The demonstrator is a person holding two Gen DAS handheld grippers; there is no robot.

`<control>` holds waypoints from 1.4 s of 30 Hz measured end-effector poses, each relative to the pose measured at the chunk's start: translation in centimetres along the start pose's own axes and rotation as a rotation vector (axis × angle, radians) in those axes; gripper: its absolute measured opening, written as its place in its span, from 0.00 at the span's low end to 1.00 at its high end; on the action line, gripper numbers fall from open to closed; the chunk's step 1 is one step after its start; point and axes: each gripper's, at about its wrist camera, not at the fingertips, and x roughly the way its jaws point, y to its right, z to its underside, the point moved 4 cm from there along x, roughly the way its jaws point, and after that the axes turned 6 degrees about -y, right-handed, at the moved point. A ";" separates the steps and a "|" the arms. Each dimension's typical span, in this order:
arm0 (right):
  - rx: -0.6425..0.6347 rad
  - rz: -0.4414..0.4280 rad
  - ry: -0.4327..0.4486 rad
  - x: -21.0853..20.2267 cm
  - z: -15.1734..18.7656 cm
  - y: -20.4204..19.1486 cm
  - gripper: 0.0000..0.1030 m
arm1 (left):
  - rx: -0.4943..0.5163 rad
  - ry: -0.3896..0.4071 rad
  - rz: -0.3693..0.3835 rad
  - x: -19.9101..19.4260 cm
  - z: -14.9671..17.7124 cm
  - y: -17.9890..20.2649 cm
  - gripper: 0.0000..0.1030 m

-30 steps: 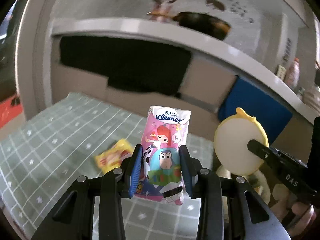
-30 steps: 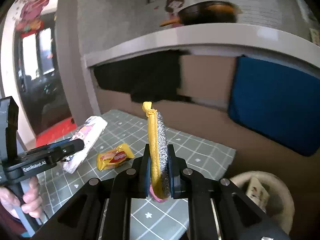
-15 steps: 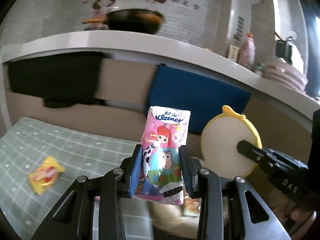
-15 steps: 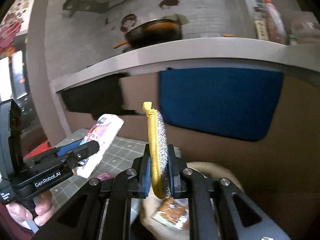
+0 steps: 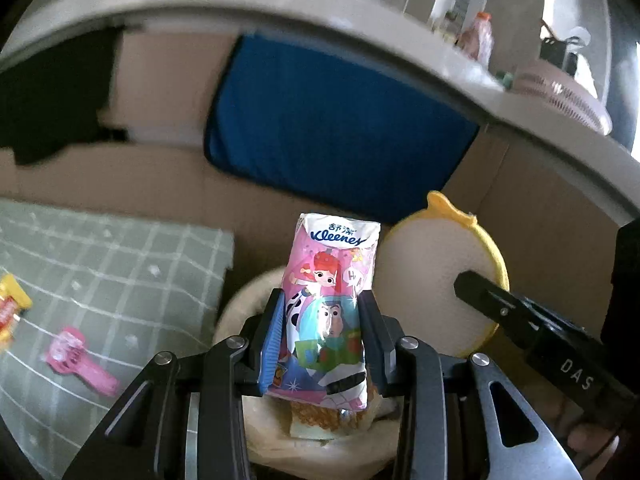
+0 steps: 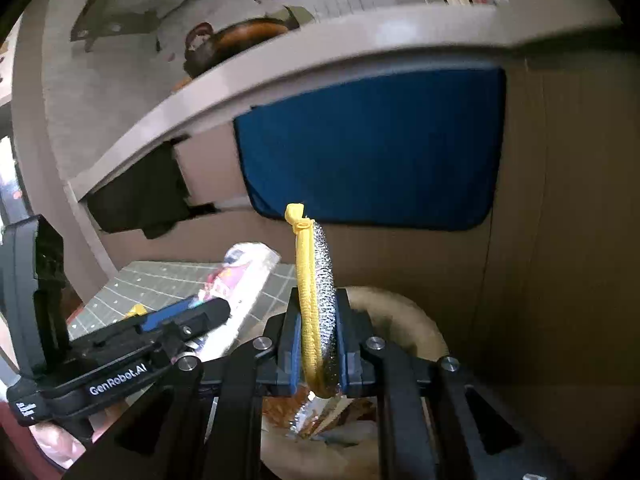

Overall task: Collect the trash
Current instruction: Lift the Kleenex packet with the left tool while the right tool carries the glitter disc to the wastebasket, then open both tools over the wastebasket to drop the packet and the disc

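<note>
The Kleenex tissue pack [image 5: 330, 304] stands upright, clamped between the left gripper [image 5: 324, 340] pads, above the beige bin [image 5: 240, 308]. Just beside it, the right gripper [image 6: 318, 344] pinches a round yellow-edged scrubber [image 6: 316, 304] over the same bin [image 6: 400, 308]. A pink clip [image 5: 76, 354] and yellow wrapper [image 5: 10, 308] lie on the checked tablecloth [image 5: 120, 264].

Home kitchen (countertop [image 5: 400, 46], wok [image 6: 240, 42])
</note>
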 end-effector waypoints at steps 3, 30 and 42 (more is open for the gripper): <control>0.027 0.005 -0.031 1.5 0.6 1.4 0.12 | -0.028 -0.095 0.025 3.0 1.1 -0.3 0.36; 0.034 0.068 -0.207 7.4 4.5 2.7 0.33 | -0.102 -0.057 0.013 1.2 1.0 -4.7 0.55; -0.124 -0.048 -0.091 4.1 2.8 -4.7 0.44 | -0.154 0.184 -0.259 -11.3 1.8 -12.6 0.55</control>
